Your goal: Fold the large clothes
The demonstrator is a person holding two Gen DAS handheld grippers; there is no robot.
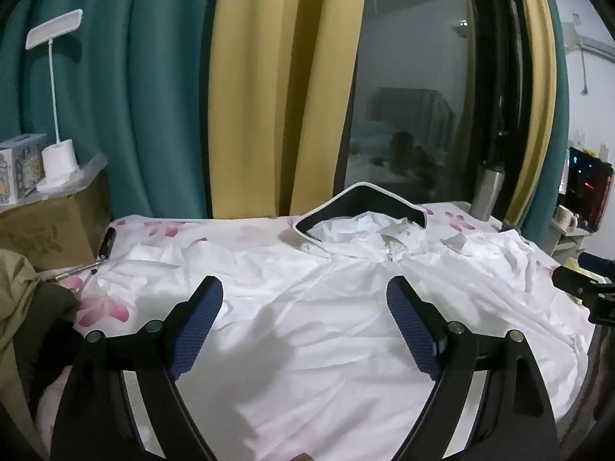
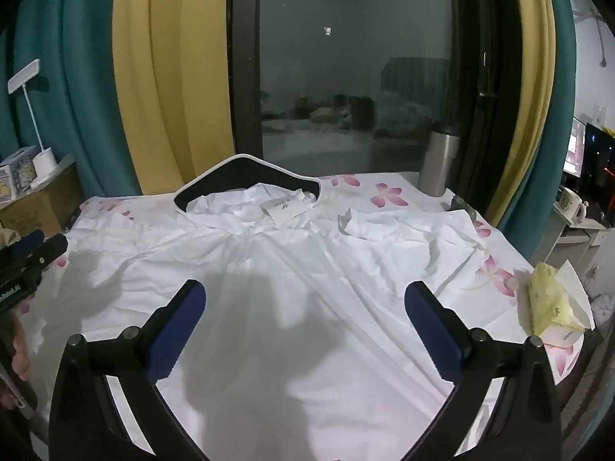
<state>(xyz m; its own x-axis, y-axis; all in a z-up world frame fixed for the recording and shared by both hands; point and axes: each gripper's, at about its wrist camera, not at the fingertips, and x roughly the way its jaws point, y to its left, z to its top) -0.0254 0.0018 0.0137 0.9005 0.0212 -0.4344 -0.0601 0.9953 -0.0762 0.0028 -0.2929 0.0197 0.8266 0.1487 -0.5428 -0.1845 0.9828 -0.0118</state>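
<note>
A large white garment lies spread flat on a table covered with a white cloth printed with pink flowers. Its collar end with a paper tag lies at the far side. It also shows in the right wrist view. My left gripper is open and empty, hovering over the garment's near middle. My right gripper is open and empty over the same garment. Each gripper shows at the edge of the other's view: the right one, the left one.
A black chair back with white trim stands behind the table. A steel flask, a tissue pack, a screwdriver, a cardboard box with a white lamp, and an olive garment surround the table.
</note>
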